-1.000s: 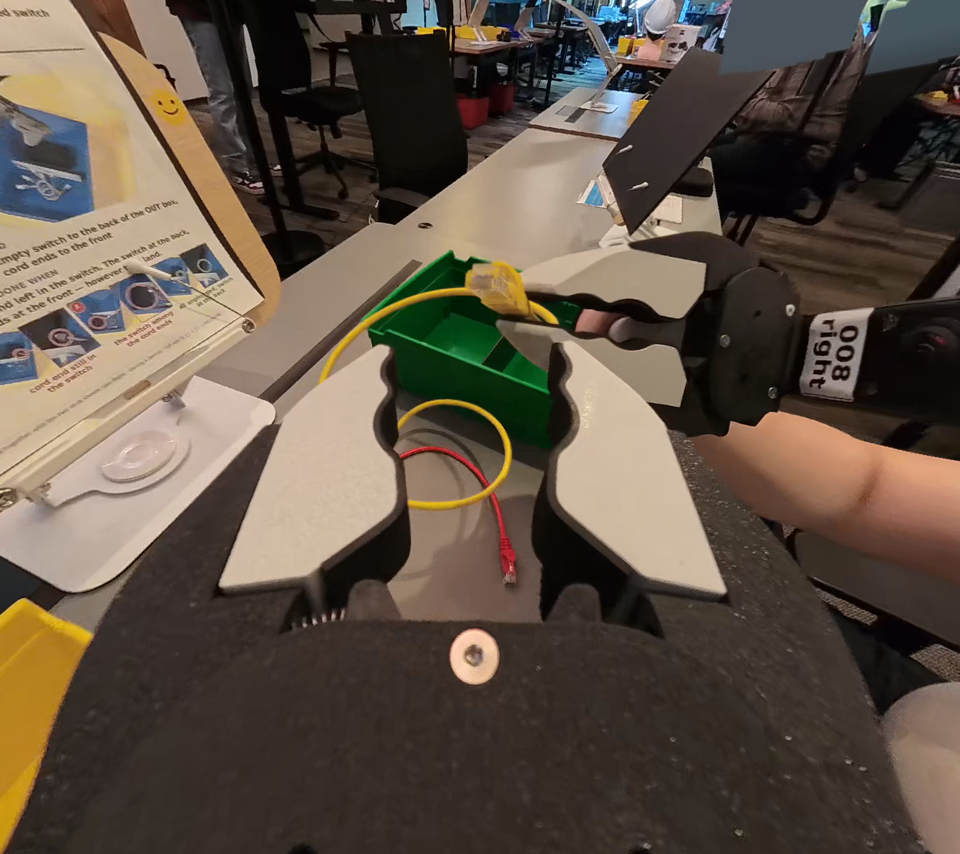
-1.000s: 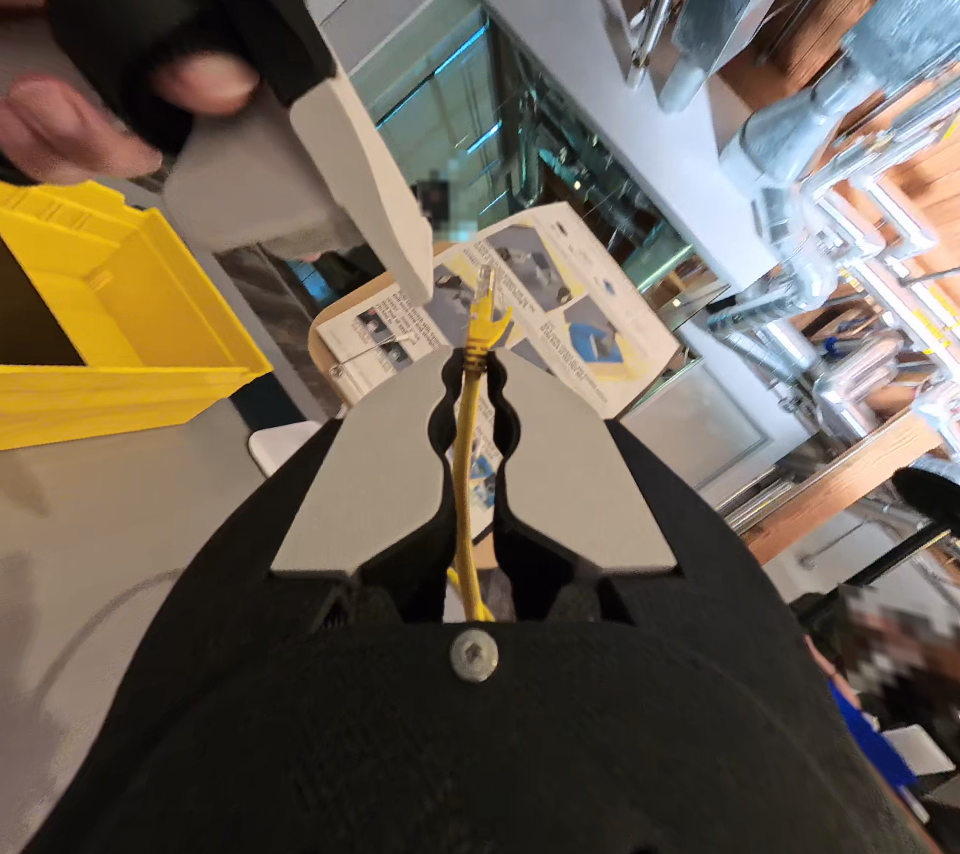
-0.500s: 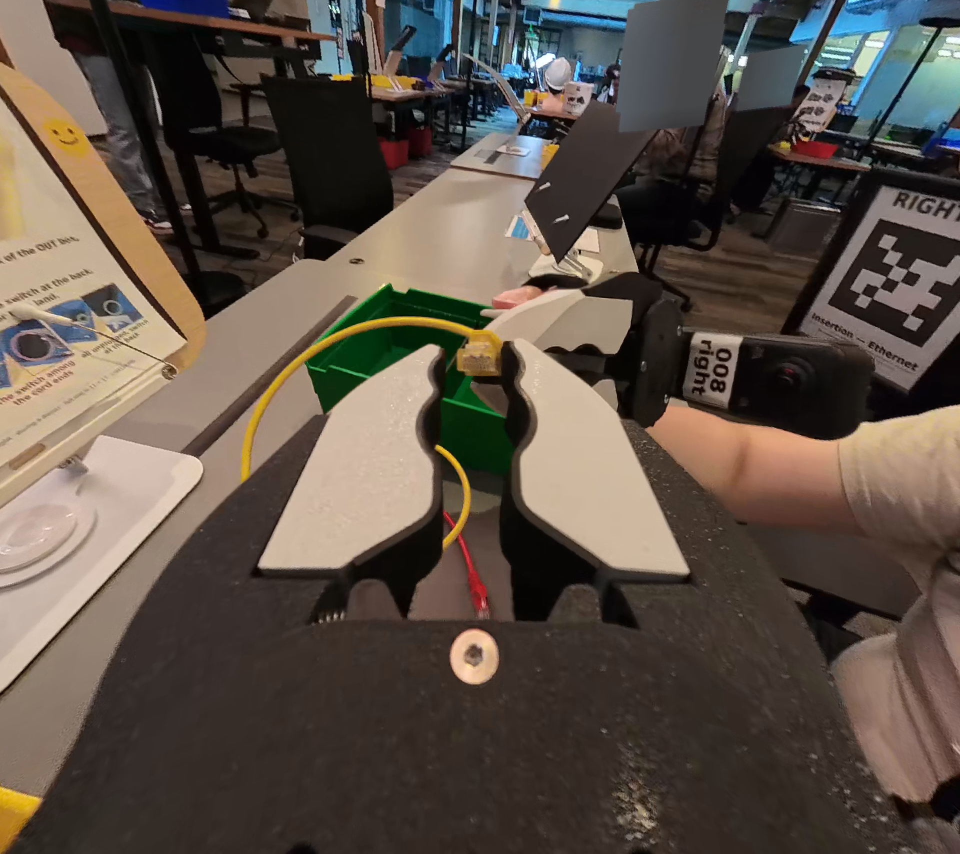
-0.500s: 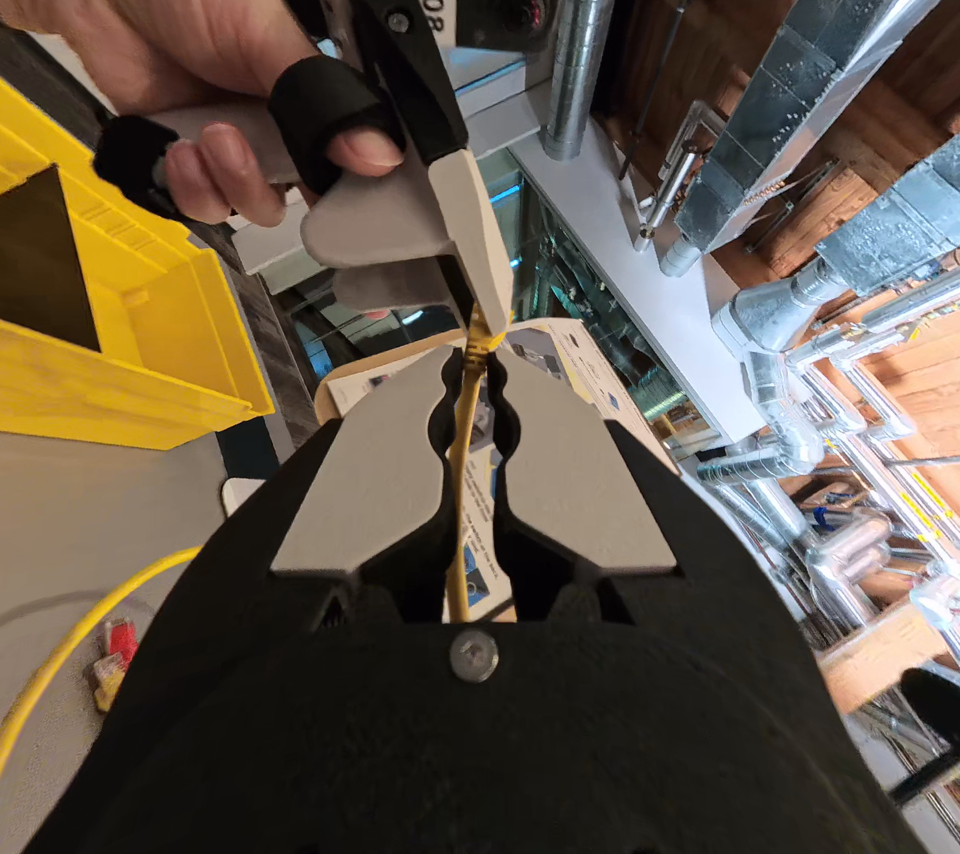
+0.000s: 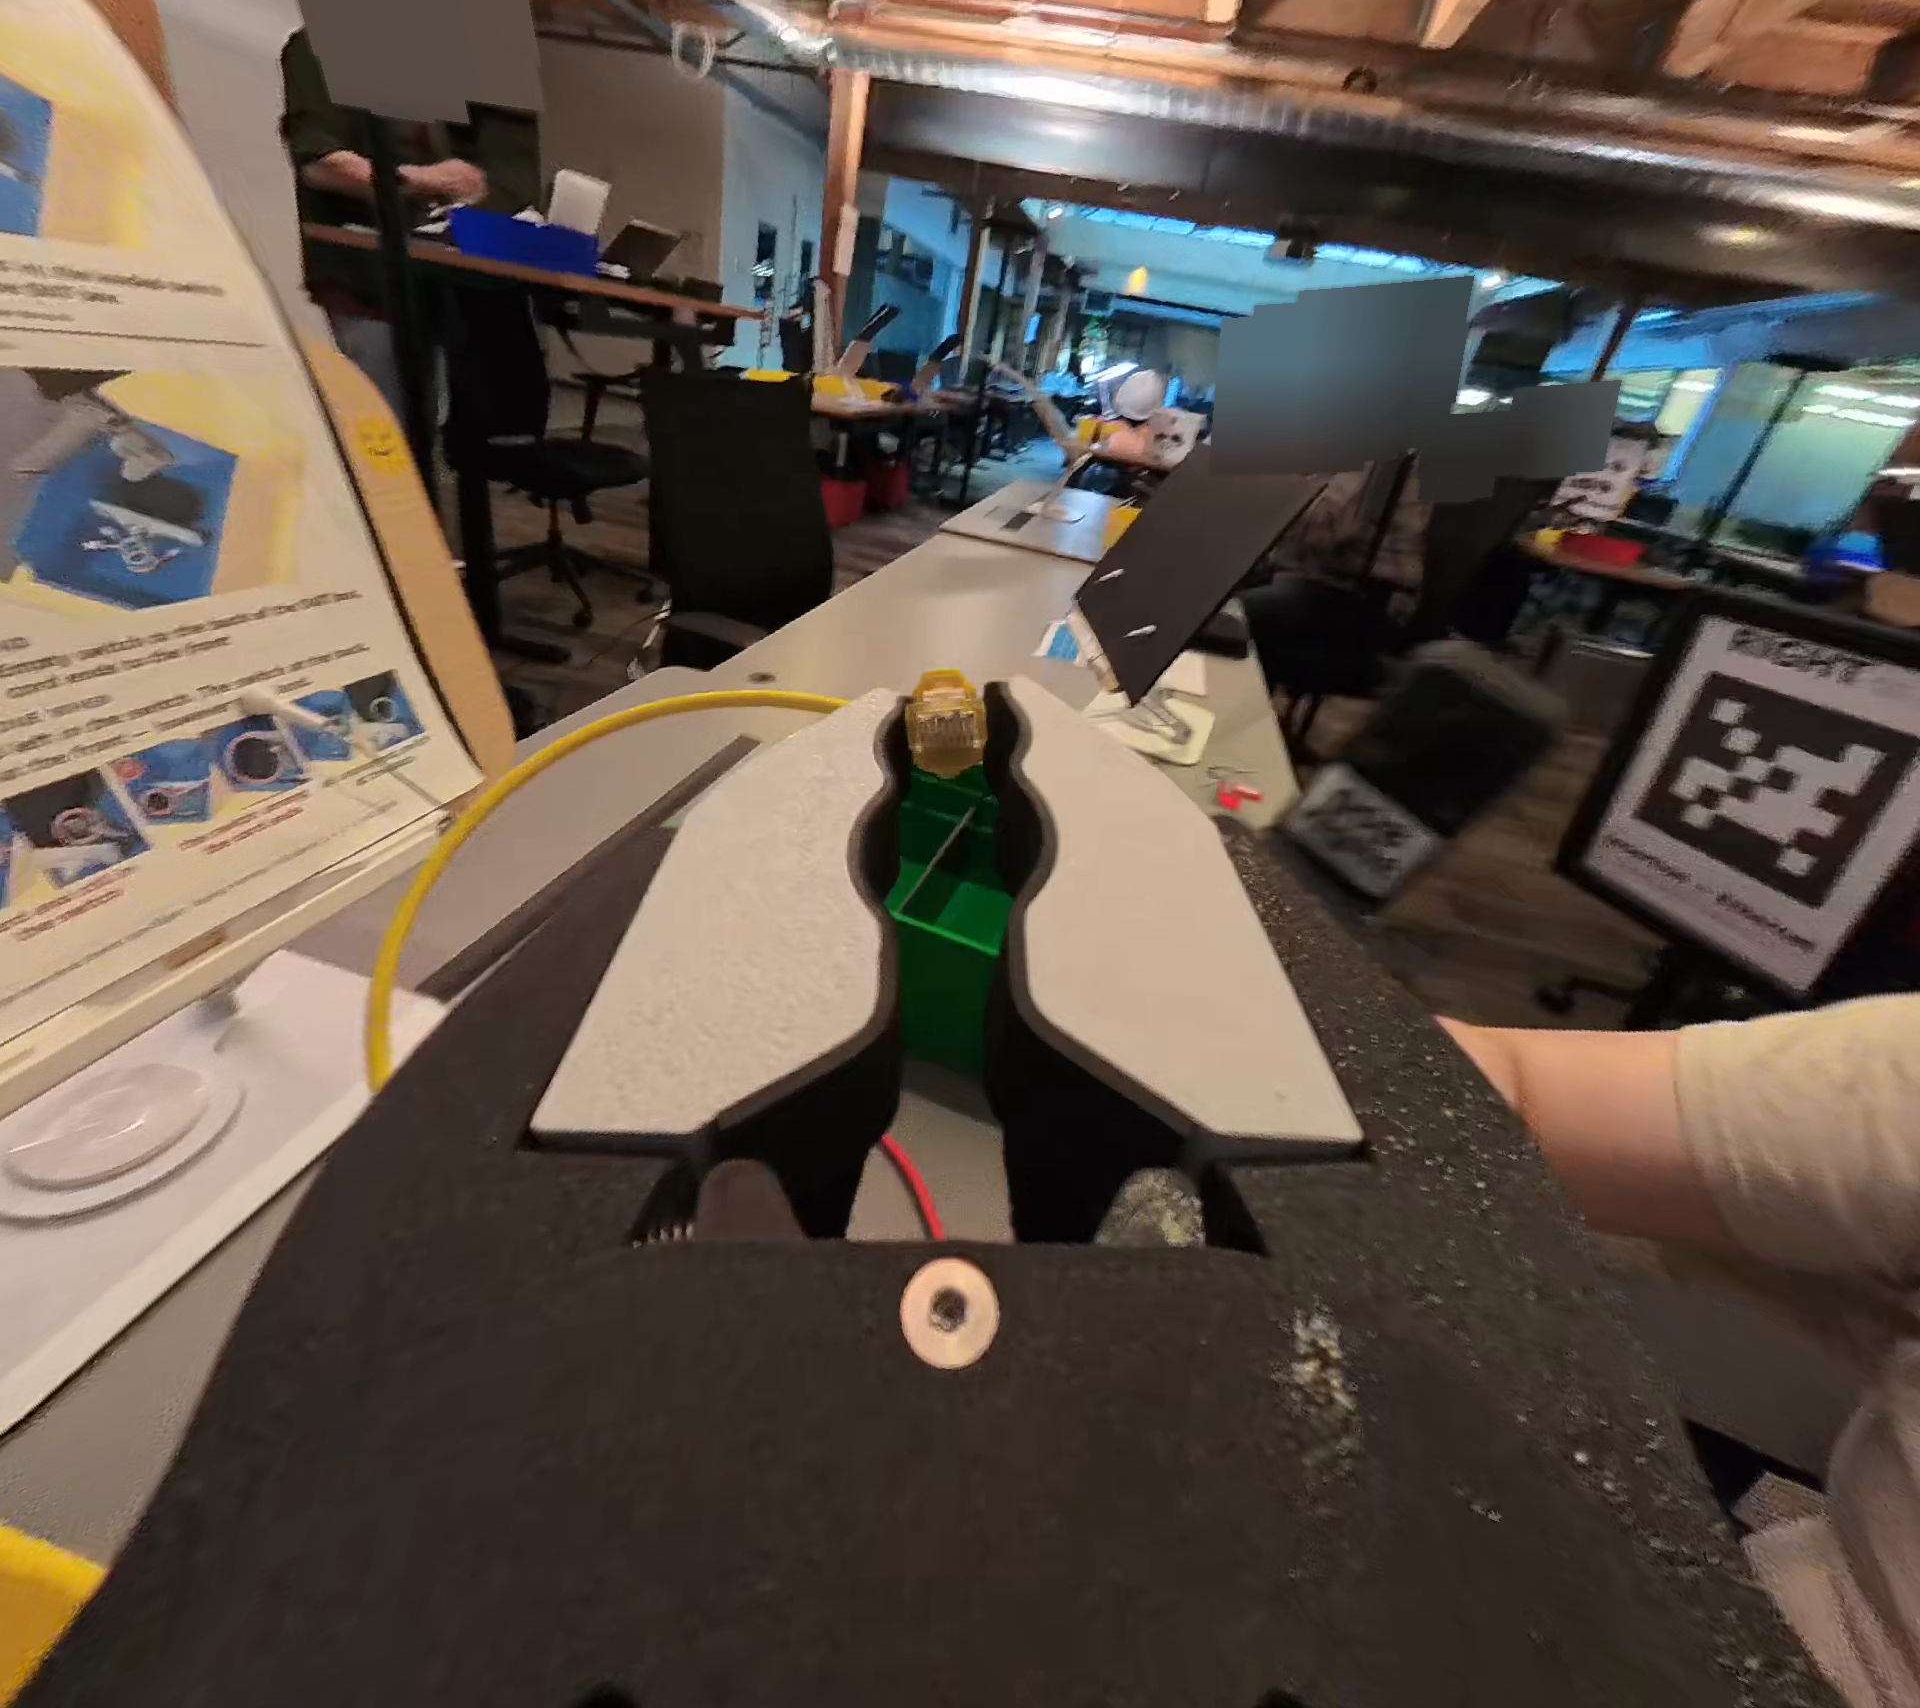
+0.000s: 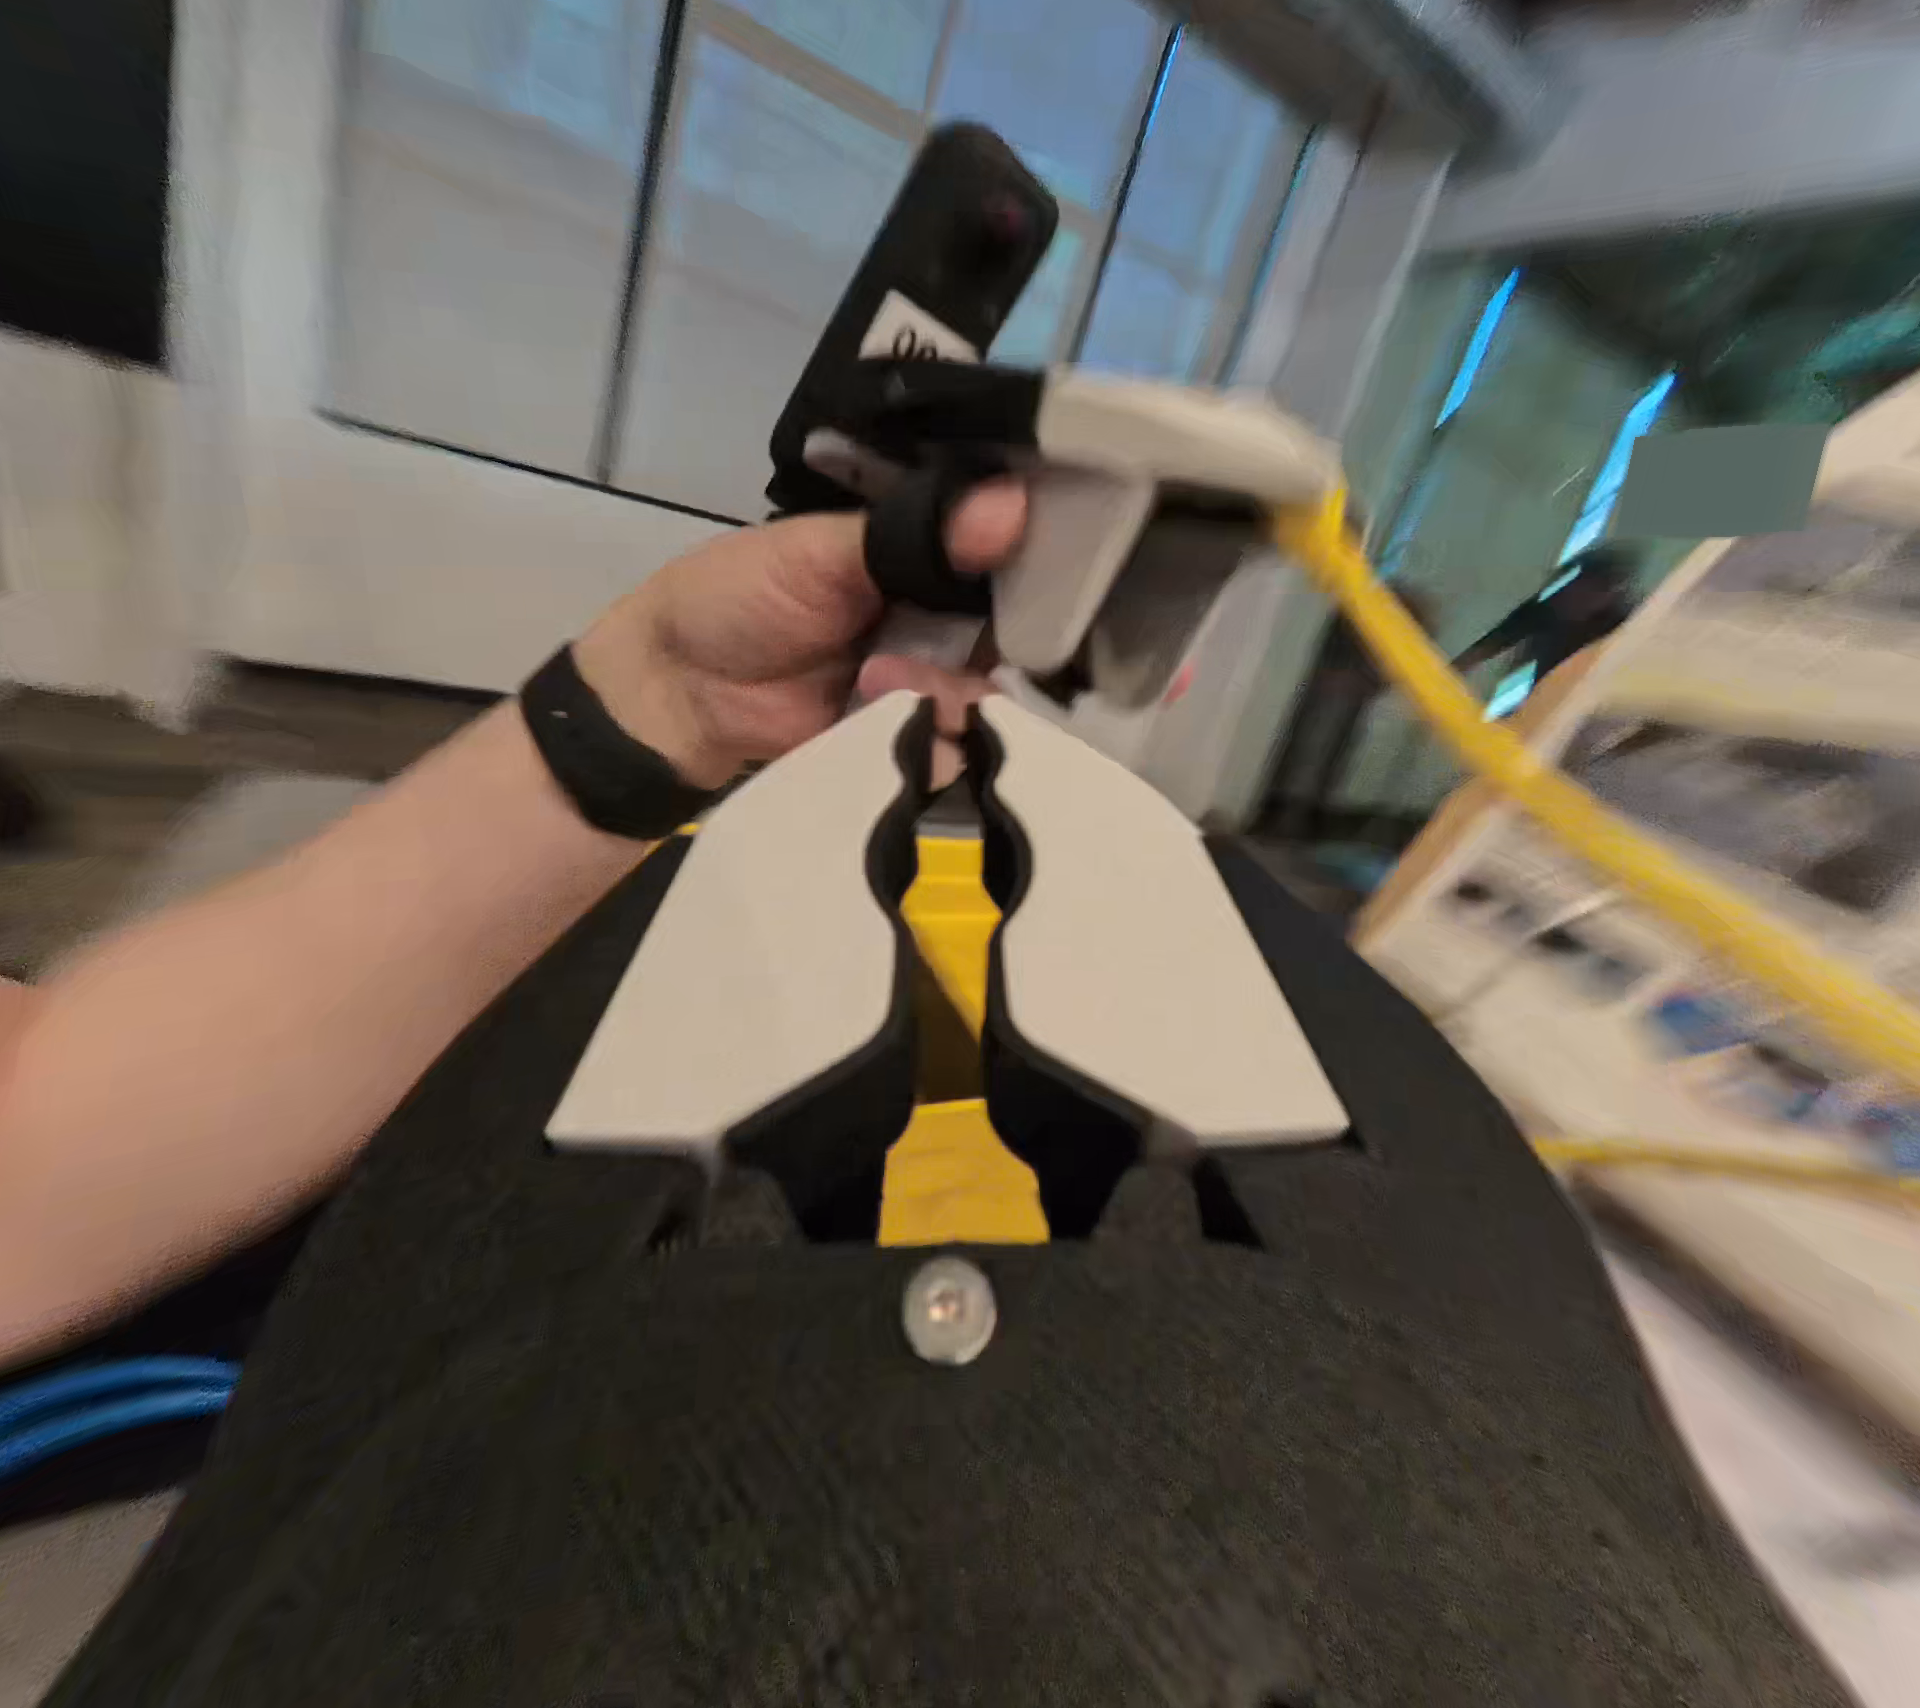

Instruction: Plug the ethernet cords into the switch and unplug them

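Note:
My left gripper [image 5: 943, 692] is shut on the clear-yellow plug [image 5: 943, 728] of the yellow ethernet cord [image 5: 436, 869], which loops out to the left above the table. The plug sticks out past the fingertips, pointing forward. A red cord [image 5: 914, 1191] lies on the table below the fingers. My right gripper [image 6: 948, 708] is shut with nothing in it. In the right wrist view the left gripper [image 6: 1299, 474] shows farther off in a hand, with the yellow cord [image 6: 1558, 806] running down to the right. No switch is in view.
A green bin [image 5: 940, 962] stands on the grey table [image 5: 582, 785] below the left fingers. An instruction board [image 5: 156, 671] stands at the left, a marker sign [image 5: 1766, 817] at the right. A yellow bin [image 6: 956, 1180] shows under the right gripper, a blue cable [image 6: 94, 1409] at its lower left. My right fingertips sit around 8 cm from my left ones.
The left gripper closed on the yellow plug and lifted it. The right gripper no longer holds the cord and has swung away; its view is blurred.

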A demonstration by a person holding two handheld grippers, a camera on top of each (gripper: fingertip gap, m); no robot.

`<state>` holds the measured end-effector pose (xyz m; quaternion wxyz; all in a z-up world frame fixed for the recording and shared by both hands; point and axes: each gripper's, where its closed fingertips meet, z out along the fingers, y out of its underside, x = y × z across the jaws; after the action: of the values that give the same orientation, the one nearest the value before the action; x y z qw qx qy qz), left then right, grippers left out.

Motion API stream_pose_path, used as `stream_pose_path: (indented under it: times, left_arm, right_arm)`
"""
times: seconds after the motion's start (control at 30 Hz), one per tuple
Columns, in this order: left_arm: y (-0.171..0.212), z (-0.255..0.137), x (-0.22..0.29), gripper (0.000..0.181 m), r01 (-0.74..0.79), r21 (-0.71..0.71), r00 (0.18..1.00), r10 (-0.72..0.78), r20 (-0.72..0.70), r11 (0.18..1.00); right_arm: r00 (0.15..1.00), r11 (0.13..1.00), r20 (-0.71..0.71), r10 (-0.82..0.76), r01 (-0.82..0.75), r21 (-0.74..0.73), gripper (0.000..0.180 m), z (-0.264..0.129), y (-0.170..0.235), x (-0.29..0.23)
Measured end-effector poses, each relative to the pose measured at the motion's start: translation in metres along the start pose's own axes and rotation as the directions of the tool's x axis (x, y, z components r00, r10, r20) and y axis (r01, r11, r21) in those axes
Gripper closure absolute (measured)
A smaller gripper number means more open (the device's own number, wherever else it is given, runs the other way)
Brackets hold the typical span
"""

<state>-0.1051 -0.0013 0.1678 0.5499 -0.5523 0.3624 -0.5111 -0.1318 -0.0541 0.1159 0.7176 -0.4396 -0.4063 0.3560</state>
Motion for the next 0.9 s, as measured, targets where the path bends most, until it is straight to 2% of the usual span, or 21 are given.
stream_pose_path:
  times: [0.07, 0.13, 0.23, 0.4, 0.47, 0.53, 0.57, 0.67, 0.7, 0.73, 0.77, 0.83, 0.9]
  left_arm:
    - [-0.004, -0.004, 0.012, 0.169, 0.001, 0.011, 0.998, -0.001, -0.059, 1.0]
    - [-0.005, -0.003, 0.024, 0.168, -0.019, 0.009, 0.995, 0.02, -0.097, 1.0]
    - [-0.002, 0.002, 0.038, 0.169, -0.064, -0.015, 0.988, 0.061, -0.141, 0.998]
    - [0.004, 0.009, 0.059, 0.168, -0.109, -0.032, 0.966, 0.098, -0.24, 0.994]
    - [0.006, 0.012, 0.061, 0.168, -0.124, -0.04, 0.966, 0.111, -0.235, 0.991]
    - [0.008, 0.013, 0.064, 0.168, -0.13, -0.051, 0.962, 0.114, -0.249, 0.99]
    - [0.009, 0.013, 0.066, 0.168, -0.126, -0.057, 0.96, 0.107, -0.258, 0.99]
    - [0.007, 0.011, 0.067, 0.166, -0.105, -0.054, 0.962, 0.087, -0.258, 0.993]
    - [0.005, 0.01, 0.062, 0.158, -0.107, -0.045, 0.971, 0.094, -0.22, 0.993]
    - [0.002, 0.008, 0.055, 0.141, -0.102, -0.038, 0.981, 0.094, -0.171, 0.994]
    - [0.001, 0.005, 0.049, 0.134, -0.084, -0.04, 0.988, 0.078, -0.133, 0.996]
    - [-0.001, -0.001, 0.041, 0.13, -0.017, -0.049, 0.995, 0.011, -0.104, 0.999]
    - [0.0, -0.005, 0.038, 0.132, 0.051, -0.062, 0.993, -0.057, -0.104, 0.997]
  right_arm:
    - [0.97, 0.971, 0.048, 0.237, -0.238, 0.018, 0.155, 0.008, 0.014, 0.004]
    - [0.929, 0.914, 0.071, 0.364, -0.371, 0.164, 0.149, -0.002, 0.002, 0.02]
    - [0.907, 0.852, 0.137, 0.398, -0.421, 0.311, 0.148, -0.021, -0.028, 0.03]
    - [0.826, 0.757, 0.193, 0.53, -0.563, 0.33, 0.146, -0.025, -0.041, 0.037]
    - [0.801, 0.725, 0.244, 0.547, -0.599, 0.34, 0.152, -0.028, -0.045, 0.036]
    - [0.829, 0.749, 0.249, 0.501, -0.559, 0.356, 0.159, -0.031, -0.048, 0.033]
    - [0.847, 0.764, 0.258, 0.464, -0.53, 0.368, 0.172, -0.034, -0.051, 0.03]
    - [0.887, 0.824, 0.231, 0.399, -0.458, 0.333, 0.173, -0.033, -0.052, 0.026]
    - [0.911, 0.853, 0.199, 0.361, -0.409, 0.325, 0.173, -0.034, -0.051, 0.026]
    - [0.938, 0.881, 0.144, 0.315, -0.346, 0.323, 0.174, -0.034, -0.05, 0.029]
    - [0.962, 0.908, 0.08, 0.262, -0.274, 0.316, 0.174, -0.036, -0.049, 0.033]
    - [0.992, 0.958, -0.05, 0.12, -0.102, 0.268, 0.173, -0.037, -0.046, 0.04]
    - [0.982, 0.977, -0.183, -0.053, 0.089, 0.192, 0.174, -0.039, -0.044, 0.047]
